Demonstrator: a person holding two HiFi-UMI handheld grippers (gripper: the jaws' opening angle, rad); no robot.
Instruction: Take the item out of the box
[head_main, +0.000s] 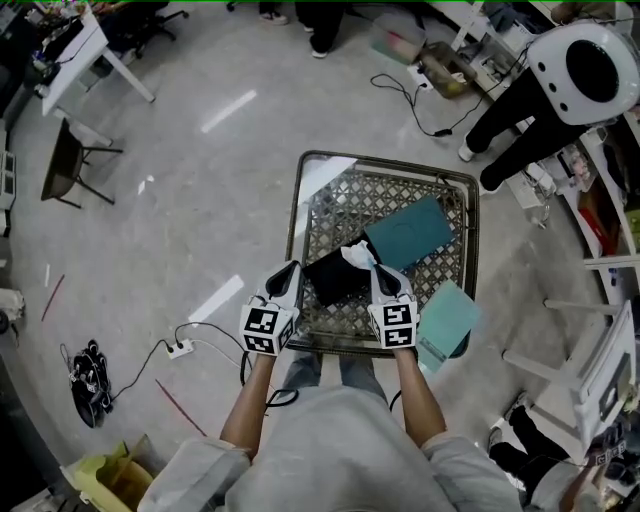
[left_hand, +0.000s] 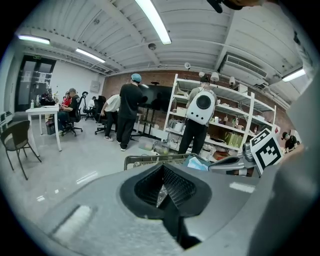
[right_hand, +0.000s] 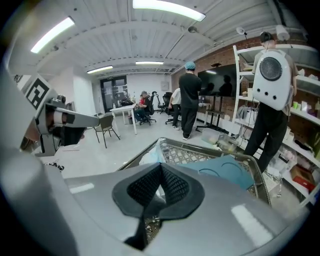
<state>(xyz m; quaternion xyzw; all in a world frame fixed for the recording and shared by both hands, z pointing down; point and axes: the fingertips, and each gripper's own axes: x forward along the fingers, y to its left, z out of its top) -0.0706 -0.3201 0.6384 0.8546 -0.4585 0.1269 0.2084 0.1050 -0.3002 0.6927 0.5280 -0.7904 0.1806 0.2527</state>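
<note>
Both claws closed. Right claw (head_main: 375, 269) pinches the white bag (head_main: 357, 254) over the black item (head_main: 335, 277). Left claw (head_main: 293, 268) nips a shiny bag sliver, hard to make out. Item lies on mesh worktop (head_main: 400, 190), touching teal box (head_main: 410, 232).

Power strip (head_main: 180, 348) on floor (head_main: 200, 200); black chair (head_main: 62, 160) (folding) well apart.
</note>
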